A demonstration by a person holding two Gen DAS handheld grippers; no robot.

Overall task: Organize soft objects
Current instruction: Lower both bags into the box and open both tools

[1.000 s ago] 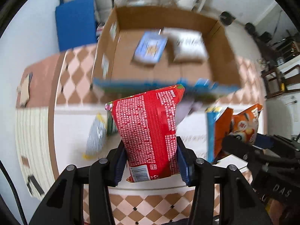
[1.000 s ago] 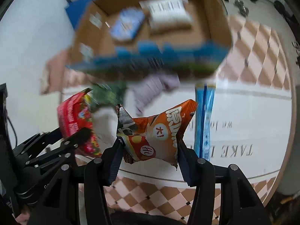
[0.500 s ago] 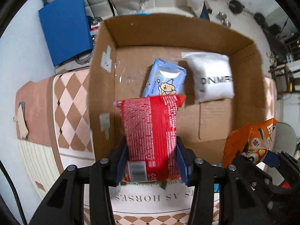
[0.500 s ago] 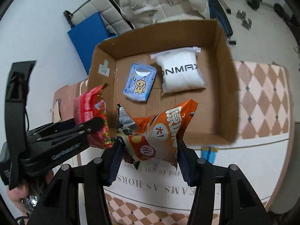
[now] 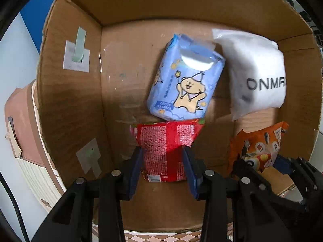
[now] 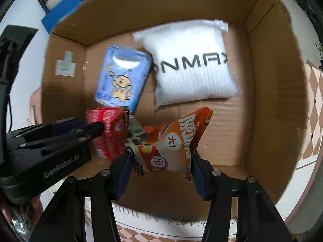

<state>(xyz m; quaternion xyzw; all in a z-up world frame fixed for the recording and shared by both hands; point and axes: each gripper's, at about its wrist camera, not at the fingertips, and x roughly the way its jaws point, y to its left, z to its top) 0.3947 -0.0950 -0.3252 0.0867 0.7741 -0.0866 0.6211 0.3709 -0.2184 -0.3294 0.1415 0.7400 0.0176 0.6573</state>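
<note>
My left gripper [image 5: 163, 167] is shut on a red snack bag [image 5: 165, 149] and holds it inside the cardboard box [image 5: 68, 104], near its floor. The red bag also shows in the right wrist view [image 6: 108, 133]. My right gripper [image 6: 161, 171] is shut on an orange snack bag [image 6: 173, 141], held inside the box to the right of the red one; it also shows in the left wrist view [image 5: 260, 145]. A blue tissue pack [image 5: 185, 76] and a white pillow pack [image 5: 258, 74] lie on the box floor behind both bags.
The box walls [image 6: 268, 100] enclose both grippers on all sides. A white mat with lettering [image 6: 161, 221] and checkered floor [image 6: 315, 88] lie outside the box. A blue board [image 6: 60, 12] stands behind the box.
Both grippers have moved forward and down from above the mat into the box, each still holding its bag. The box now fills both views.
</note>
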